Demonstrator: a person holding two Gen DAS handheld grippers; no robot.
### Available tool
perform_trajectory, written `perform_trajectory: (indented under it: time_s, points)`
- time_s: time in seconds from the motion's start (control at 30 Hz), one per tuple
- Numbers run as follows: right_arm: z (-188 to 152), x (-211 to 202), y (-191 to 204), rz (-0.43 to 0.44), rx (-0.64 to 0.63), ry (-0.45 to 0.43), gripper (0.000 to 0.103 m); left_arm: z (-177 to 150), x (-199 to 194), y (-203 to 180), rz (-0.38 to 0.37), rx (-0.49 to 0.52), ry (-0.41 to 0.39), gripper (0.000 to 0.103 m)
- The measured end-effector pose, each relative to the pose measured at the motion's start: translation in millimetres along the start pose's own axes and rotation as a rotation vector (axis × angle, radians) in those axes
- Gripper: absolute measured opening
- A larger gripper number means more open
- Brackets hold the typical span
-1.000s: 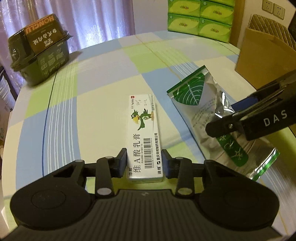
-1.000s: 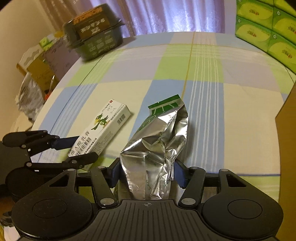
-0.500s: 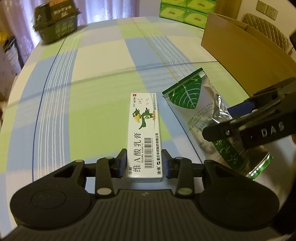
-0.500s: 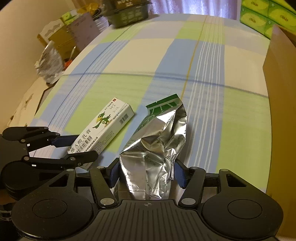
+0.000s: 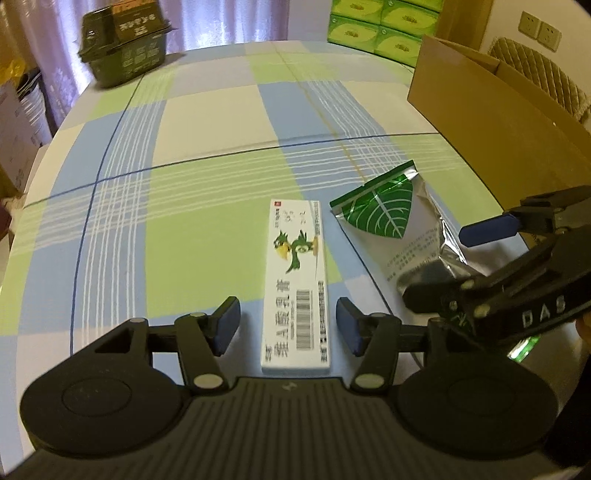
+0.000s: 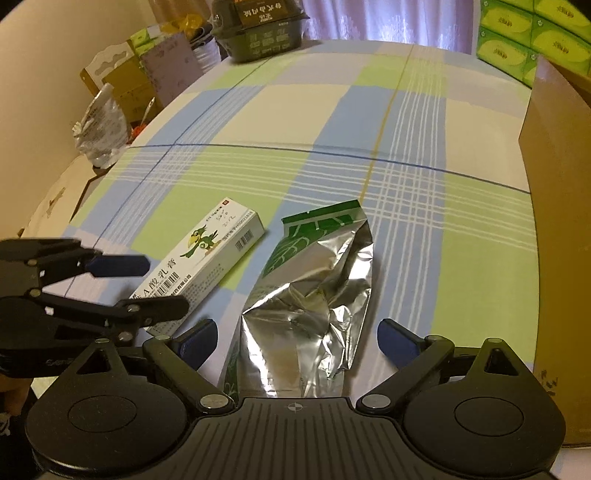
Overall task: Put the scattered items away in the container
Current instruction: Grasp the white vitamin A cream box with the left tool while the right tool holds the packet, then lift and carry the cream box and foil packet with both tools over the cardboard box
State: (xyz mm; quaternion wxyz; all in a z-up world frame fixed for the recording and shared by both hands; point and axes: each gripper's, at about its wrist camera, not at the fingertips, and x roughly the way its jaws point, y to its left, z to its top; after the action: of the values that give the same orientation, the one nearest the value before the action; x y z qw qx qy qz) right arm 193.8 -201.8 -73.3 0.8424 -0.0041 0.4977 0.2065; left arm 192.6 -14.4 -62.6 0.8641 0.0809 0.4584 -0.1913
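Note:
A white medicine box (image 5: 295, 266) with a green bird print lies flat on the checked tablecloth (image 5: 207, 122). My left gripper (image 5: 288, 325) is open, one finger on each side of the box's near end without touching it. Right of it lies a crumpled silver foil pouch (image 6: 314, 295) with a green leaf top. My right gripper (image 6: 298, 339) is open too, its fingers well clear of the pouch's near end. An open cardboard box (image 5: 480, 107) stands at the table's right edge. Across views I see the pouch (image 5: 391, 218), right gripper (image 5: 461, 258), medicine box (image 6: 210, 258) and left gripper (image 6: 142, 288).
A dark green lidded tub (image 5: 125, 55) sits at the far left of the table. Green tissue packs (image 5: 376, 29) are stacked at the far edge. Cartons and a plastic bag (image 6: 103, 125) crowd the floor left of the table. A padded chair (image 5: 535, 70) stands behind the cardboard box.
Both grippers were shut on their items, left on the medicine box, right on the pouch. Now both have opened and the items lie loose on the cloth.

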Motion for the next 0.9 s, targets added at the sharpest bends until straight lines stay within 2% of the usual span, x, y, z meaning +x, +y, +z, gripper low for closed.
perform_trajectory:
  time_s: [0.17, 0.5, 0.53, 0.57, 0.6, 0.9]
  points:
    - [1, 5, -1, -0.025, -0.010, 0.005, 0.098, 6, 15, -2, -0.003, 0.029, 0.018, 0.052]
    - [-3, 13, 7, -0.016, -0.049, 0.027, 0.098, 9, 26, 0, 0.016, 0.042, 0.034, 0.049]
    - [-3, 14, 7, -0.021, -0.052, 0.029, 0.095, 9, 26, 0, 0.017, 0.042, 0.032, 0.043]
    - [-3, 15, 7, -0.021, -0.055, 0.031, 0.084, 9, 25, 0, 0.015, 0.042, 0.029, 0.038]
    - [-3, 15, 8, -0.021, -0.059, 0.031, 0.084, 9, 24, 0, 0.017, 0.041, 0.028, 0.034]
    - [-4, 13, 9, -0.028, -0.067, 0.019, 0.066, 1, 17, 1, 0.026, 0.027, 0.034, 0.033]
